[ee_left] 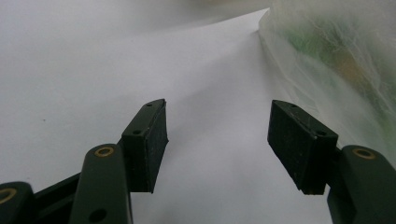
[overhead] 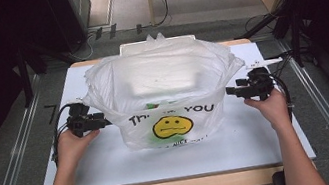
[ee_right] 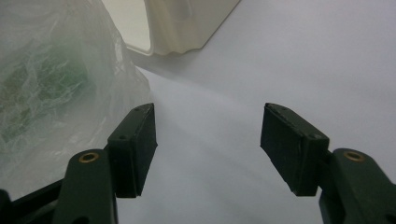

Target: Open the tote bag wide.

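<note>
1. I hold my left tool [overhead: 99, 122] low at the left flank of the white plastic bag [overhead: 165, 79] and my right tool [overhead: 233, 92] at its right flank, one on each side, which I judge is the stance for steadying the bag or taking hold of its edges.
2. In the left gripper view my left tool's jaws stand well apart with only bare white bench [ee_left: 93, 60] between them; the bag's crinkled wall [ee_left: 336, 60] is just beside the right-hand jaw, and I cannot tell whether it touches.
3. In the right gripper view my right tool [ee_right: 208, 149] is likewise spread wide and grips nothing; the bag [ee_right: 46, 79] lies next to its left-hand jaw.
4. The bag stands upright mid-bench with its mouth spread open, something green showing through the film; what it is I cannot tell.
5. A cream container [ee_right: 187, 21] stands behind the bag.
6. The bag's front reads "YOU" after a folded word beginning "TH", above a yellow face [overhead: 172, 126]; the small line beneath is too creased to read.
</note>
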### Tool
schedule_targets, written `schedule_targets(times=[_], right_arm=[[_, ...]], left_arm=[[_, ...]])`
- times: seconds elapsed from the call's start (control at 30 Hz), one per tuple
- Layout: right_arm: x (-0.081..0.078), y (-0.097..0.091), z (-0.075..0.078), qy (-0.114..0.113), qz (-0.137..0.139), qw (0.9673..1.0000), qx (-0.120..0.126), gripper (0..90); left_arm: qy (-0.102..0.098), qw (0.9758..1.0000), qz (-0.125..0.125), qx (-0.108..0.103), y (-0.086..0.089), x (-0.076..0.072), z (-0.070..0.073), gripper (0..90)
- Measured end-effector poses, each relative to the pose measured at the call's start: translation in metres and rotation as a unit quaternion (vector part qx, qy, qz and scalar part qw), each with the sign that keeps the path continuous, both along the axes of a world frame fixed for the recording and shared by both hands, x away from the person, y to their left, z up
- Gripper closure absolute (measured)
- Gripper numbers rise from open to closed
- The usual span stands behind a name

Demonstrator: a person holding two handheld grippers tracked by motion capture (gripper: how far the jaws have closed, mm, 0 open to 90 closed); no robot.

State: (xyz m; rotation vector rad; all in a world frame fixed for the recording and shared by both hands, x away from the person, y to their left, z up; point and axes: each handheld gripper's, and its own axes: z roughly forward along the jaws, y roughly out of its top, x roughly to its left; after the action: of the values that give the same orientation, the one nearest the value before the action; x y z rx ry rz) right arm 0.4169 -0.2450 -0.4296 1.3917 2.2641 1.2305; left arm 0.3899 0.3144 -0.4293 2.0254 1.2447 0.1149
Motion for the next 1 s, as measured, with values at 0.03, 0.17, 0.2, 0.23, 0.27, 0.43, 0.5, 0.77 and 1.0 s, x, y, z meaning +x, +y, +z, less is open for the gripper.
schedule_targets(times=[0.03, 0.17, 0.2, 0.23, 0.27, 0.43, 0.5, 0.77, 1.0], right_arm=[[0.000, 0.000, 0.000, -0.001, 0.002, 1.0000, -0.001, 37.3], [0.000, -0.001, -0.001, 0.001, 0.005, 1.0000, -0.003, 37.3], [0.000, -0.001, -0.001, 0.002, 0.005, 1.0000, -0.003, 37.3], [0.000, -0.001, -0.001, 0.002, 0.005, 1.0000, -0.003, 37.3], [0.000, -0.001, 0.000, 0.003, 0.007, 1.0000, -0.001, 37.5], [-0.001, -0.003, 0.004, 0.011, 0.017, 0.9998, -0.003, 44.0], [-0.004, -0.006, 0.008, 0.010, 0.021, 0.9997, 0.002, 46.5], [-0.006, -0.007, 0.028, -0.011, 0.041, 0.9991, 0.002, 46.8], [-0.003, -0.014, 0.048, -0.012, 0.057, 0.9983, 0.009, 49.9]], left_arm=[[0.001, 1.0000, 0.000, -0.001, 0.000, 0.000, 0.000, 38.8], [0.011, 0.9998, -0.013, -0.007, -0.002, 0.000, -0.001, 39.9], [0.015, 0.9996, -0.018, -0.014, -0.002, 0.000, -0.002, 42.1], [0.015, 0.9996, -0.018, -0.014, -0.002, 0.000, -0.002, 42.4], [0.019, 0.9994, -0.023, -0.017, -0.002, 0.001, -0.002, 42.0], [0.012, 0.9992, -0.034, -0.017, -0.002, -0.002, 0.002, 44.1], [0.006, 0.9989, -0.045, -0.015, -0.002, -0.002, 0.007, 47.3], [-0.008, 0.9976, -0.068, -0.012, -0.007, 0.006, 0.034, 50.2], [-0.017, 0.9980, -0.060, -0.003, -0.005, 0.012, 0.057, 52.1]])
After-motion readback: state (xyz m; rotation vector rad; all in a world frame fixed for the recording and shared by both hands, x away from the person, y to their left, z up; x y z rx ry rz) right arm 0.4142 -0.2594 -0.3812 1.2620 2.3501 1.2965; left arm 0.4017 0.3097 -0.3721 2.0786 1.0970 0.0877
